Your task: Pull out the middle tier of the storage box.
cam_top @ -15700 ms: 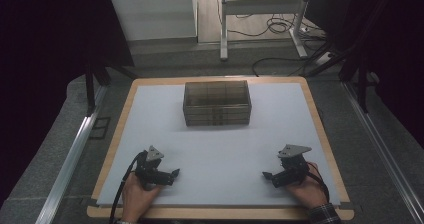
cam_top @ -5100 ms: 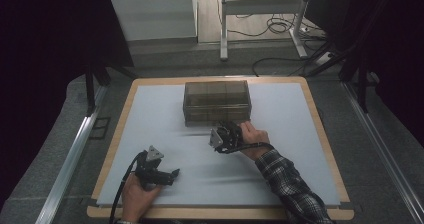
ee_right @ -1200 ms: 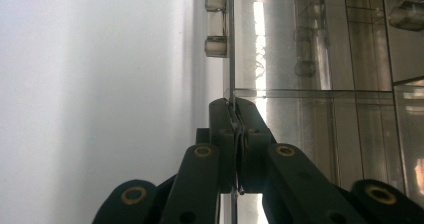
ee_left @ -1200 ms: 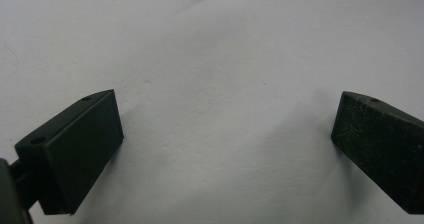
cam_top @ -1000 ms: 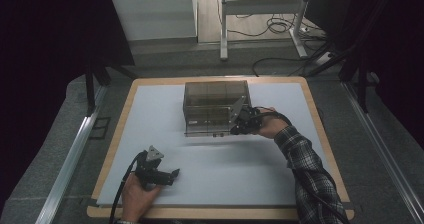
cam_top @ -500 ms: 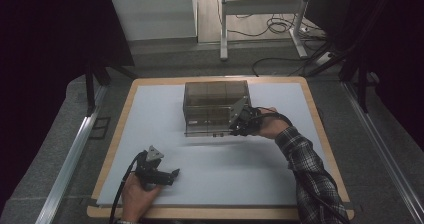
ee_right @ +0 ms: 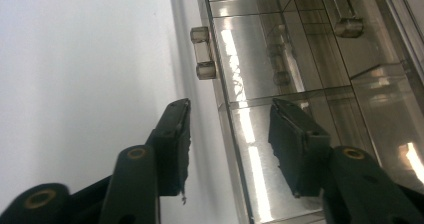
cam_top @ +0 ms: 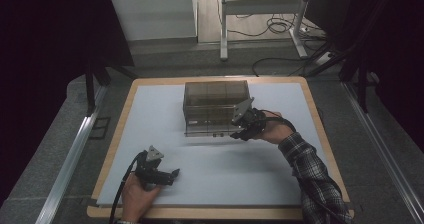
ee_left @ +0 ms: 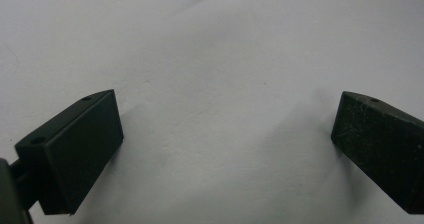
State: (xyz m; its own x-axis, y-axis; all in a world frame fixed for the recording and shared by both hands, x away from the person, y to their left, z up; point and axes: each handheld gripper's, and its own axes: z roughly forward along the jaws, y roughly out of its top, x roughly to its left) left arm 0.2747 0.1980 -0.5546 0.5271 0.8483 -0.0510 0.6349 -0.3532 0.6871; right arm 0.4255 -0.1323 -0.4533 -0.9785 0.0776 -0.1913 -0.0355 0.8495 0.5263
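Pale table sheet (cam_top: 215, 169) carries the smoky clear drawer box (cam_top: 216, 106) mid-table, and your right gripper (cam_top: 242, 132), jaws apart, straddles its front lip by a knob (ee_right: 204, 59), while your left gripper (cam_top: 172, 174) rests open, well apart.

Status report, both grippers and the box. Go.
Right gripper open, jaws astride the front edge of the clear box. Left gripper open, idle on the mat. Nothing in the way.

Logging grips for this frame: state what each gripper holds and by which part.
Nothing is clamped. The right gripper straddles the front edge of the clear drawer box, jaws open. The left gripper is open over the white mat.
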